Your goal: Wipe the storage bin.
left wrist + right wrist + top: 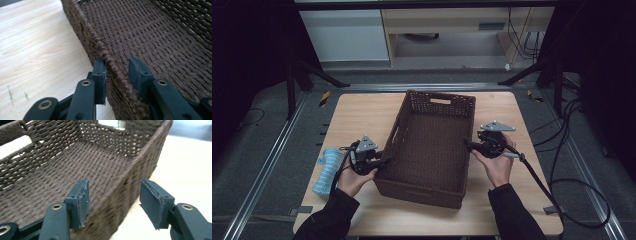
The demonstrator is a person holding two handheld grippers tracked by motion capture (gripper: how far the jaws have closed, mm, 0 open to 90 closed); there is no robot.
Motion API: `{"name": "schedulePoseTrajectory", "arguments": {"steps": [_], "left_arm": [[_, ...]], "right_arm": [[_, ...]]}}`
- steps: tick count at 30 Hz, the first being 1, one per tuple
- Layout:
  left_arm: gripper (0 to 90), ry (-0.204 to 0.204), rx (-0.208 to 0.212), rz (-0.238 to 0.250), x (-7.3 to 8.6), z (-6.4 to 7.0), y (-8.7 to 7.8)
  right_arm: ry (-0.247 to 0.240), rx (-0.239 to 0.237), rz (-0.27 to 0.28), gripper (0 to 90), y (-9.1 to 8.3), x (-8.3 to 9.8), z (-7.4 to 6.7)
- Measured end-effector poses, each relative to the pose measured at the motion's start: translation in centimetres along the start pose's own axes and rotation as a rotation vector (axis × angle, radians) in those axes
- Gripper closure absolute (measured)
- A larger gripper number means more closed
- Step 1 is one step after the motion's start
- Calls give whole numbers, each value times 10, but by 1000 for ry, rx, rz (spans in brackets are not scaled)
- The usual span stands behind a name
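Now we see the brown woven basket (432,145) at the middle of the high view on the wooden table (357,115). Our left gripper (117,75) straddles its left rim, one pad touching the weave, the other just apart. Our right gripper (113,200) stands spread around the right wall without pressing it. A blue cloth (328,171) lies at lower left.
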State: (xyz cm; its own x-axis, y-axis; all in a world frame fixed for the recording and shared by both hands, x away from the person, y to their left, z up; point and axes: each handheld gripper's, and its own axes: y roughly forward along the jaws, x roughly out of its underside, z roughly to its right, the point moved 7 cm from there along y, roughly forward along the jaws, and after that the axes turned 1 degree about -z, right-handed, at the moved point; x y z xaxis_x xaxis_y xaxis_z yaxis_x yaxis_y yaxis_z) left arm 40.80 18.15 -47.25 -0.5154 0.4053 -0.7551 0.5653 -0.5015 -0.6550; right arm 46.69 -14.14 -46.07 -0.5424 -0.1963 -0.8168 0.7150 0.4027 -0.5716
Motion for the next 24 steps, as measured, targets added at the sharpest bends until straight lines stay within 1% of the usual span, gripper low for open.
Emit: {"name": "schedulePoseTrajectory", "arguments": {"steps": [3, 6, 9, 11, 12, 15, 16, 18, 19, 20, 21, 24], "left_arm": [[661, 14, -3, -11, 1, 5, -2], [645, 17, -6, -14, 1, 7, -3], [586, 15, -3, -11, -2, 6, -4], [532, 24, -21, 29, -7, 2, -6], [515, 21, -24, 35, -10, 0, -7], [497, 14, -42, 70, -19, -7, -11], [490, 7, -43, 77, -21, -10, -12], [489, 0, -50, 82, -24, -14, -11], [489, -1, -54, 82, -24, -16, -10], [489, -6, -54, 84, -25, -18, -9], [489, -11, -54, 82, -25, -18, -8], [489, -9, -54, 69, -24, -20, -2]], "right_arm": [[-5, -9, -8, 412, 3, 3, -4], [-10, -19, -14, 419, 6, 5, -7], [-15, -21, -31, 447, 9, 8, -8], [-19, -21, -37, 464, 12, 11, -9], [-10, -31, -30, 474, 14, 11, -10], [-15, -26, -24, 499, 15, 11, -11], [-15, -23, -19, 522, 14, 11, -11], [-17, -18, -16, 531, 15, 10, -11], [-20, -17, -15, 560, 15, 10, -11], [-24, -14, -12, 565, 15, 10, -11], [-23, -17, -10, 567, 15, 10, -11], [-24, -30, -4, 575, 17, 9, -11]]}}
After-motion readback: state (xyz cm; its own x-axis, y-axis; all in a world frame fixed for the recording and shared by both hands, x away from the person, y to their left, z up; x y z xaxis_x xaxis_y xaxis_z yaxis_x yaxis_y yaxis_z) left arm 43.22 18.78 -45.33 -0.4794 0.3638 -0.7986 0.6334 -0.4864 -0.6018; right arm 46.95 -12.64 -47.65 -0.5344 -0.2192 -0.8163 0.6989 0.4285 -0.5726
